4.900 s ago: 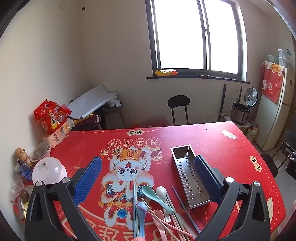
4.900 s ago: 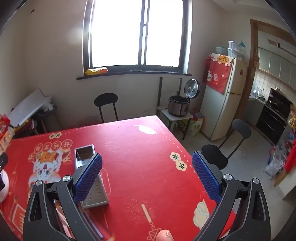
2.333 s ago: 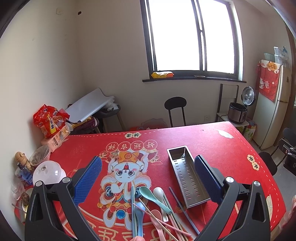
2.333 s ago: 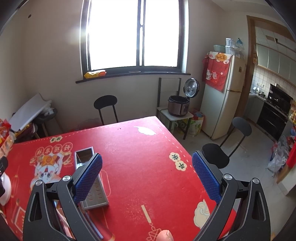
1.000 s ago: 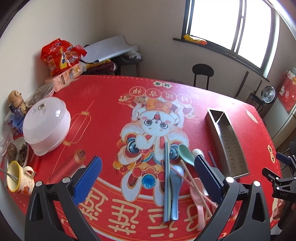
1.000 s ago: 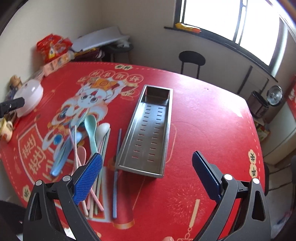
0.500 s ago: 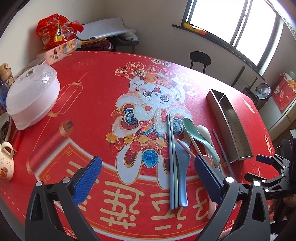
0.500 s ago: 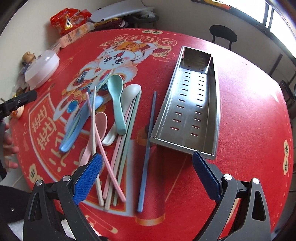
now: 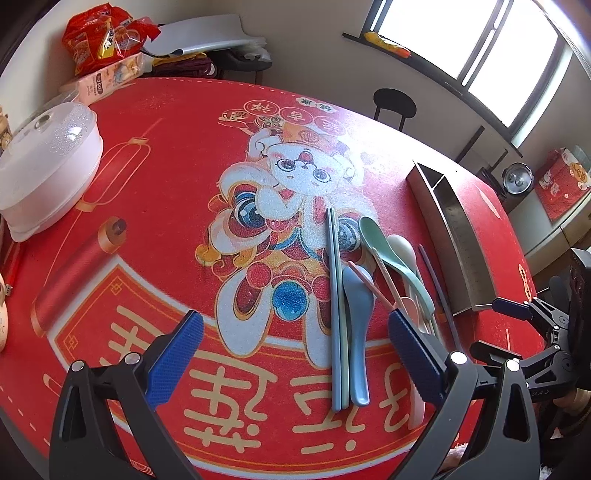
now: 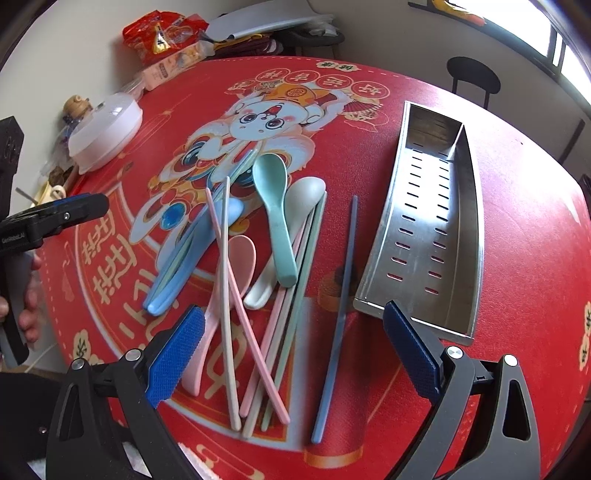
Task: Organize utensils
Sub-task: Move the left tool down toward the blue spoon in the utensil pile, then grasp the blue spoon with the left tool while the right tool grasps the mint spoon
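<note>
A pile of plastic spoons and chopsticks lies on the red tablecloth. In the right wrist view I see a green spoon [image 10: 275, 206], a white spoon [image 10: 291, 221], a pink spoon [image 10: 236, 266], a blue spoon [image 10: 195, 243], pink chopsticks [image 10: 240, 314] and a lone blue chopstick [image 10: 338, 317]. A steel slotted tray [image 10: 432, 221] lies empty to their right. My right gripper [image 10: 293, 354] is open above the pile's near end. My left gripper [image 9: 295, 354] is open over the blue spoon [image 9: 356, 317] and blue chopsticks [image 9: 336, 295]. The tray also shows in the left wrist view [image 9: 454, 232].
A white domed lid [image 9: 44, 162] sits at the table's left edge. Snack bags [image 9: 103, 33] and a pink box [image 9: 107, 81] are at the far left corner. A black chair [image 9: 393, 107] stands beyond the table. The right gripper [image 9: 528, 332] shows in the left wrist view.
Both grippers have tilted down from the room toward the table and moved closer over the utensil pile. Both stay open and empty.
</note>
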Action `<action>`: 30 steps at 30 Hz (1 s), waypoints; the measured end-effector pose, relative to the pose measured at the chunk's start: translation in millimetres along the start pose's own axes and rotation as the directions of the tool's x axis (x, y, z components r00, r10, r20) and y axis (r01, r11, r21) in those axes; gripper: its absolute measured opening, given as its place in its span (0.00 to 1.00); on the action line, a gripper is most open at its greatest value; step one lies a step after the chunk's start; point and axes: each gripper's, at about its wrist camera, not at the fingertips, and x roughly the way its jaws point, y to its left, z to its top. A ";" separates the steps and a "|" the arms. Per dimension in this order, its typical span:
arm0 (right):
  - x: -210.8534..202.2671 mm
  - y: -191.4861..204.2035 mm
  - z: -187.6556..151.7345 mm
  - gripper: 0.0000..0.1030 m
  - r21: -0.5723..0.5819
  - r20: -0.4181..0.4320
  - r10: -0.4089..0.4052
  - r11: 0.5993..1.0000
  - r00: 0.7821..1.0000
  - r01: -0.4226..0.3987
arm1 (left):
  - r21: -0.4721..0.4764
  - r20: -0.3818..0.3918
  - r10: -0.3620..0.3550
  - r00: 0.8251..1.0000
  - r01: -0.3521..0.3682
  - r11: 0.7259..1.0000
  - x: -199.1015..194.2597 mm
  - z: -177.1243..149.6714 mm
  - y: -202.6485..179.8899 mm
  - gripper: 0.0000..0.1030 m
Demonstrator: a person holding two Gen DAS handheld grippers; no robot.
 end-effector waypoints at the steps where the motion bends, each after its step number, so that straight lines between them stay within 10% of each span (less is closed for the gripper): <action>1: 0.1 0.6 2.3 0.91 -0.001 0.003 0.001 1.000 1.000 -0.001 | 0.001 -0.004 -0.009 1.000 0.009 1.000 0.8 0.4 -0.7 0.94; 4: -0.1 1.5 9.2 0.91 0.001 0.016 0.011 1.000 1.000 -0.011 | -0.014 -0.018 -0.039 0.999 0.039 0.999 4.7 -0.2 -1.8 0.88; 13: -1.8 5.3 23.0 0.91 0.022 0.055 0.044 0.999 0.997 -0.045 | 0.065 -0.149 -0.171 0.974 0.182 0.981 28.5 -15.1 -32.8 0.27; 15: 0.3 5.7 21.3 0.62 0.034 0.050 0.047 0.998 0.998 -0.049 | 0.087 -0.182 -0.207 0.961 0.225 0.970 36.6 -18.0 -42.7 0.18; 30: -0.4 -6.8 12.5 0.52 0.116 0.037 0.061 0.991 0.997 -0.065 | 0.096 -0.254 -0.139 0.957 0.168 0.981 91.2 -12.2 -46.6 0.15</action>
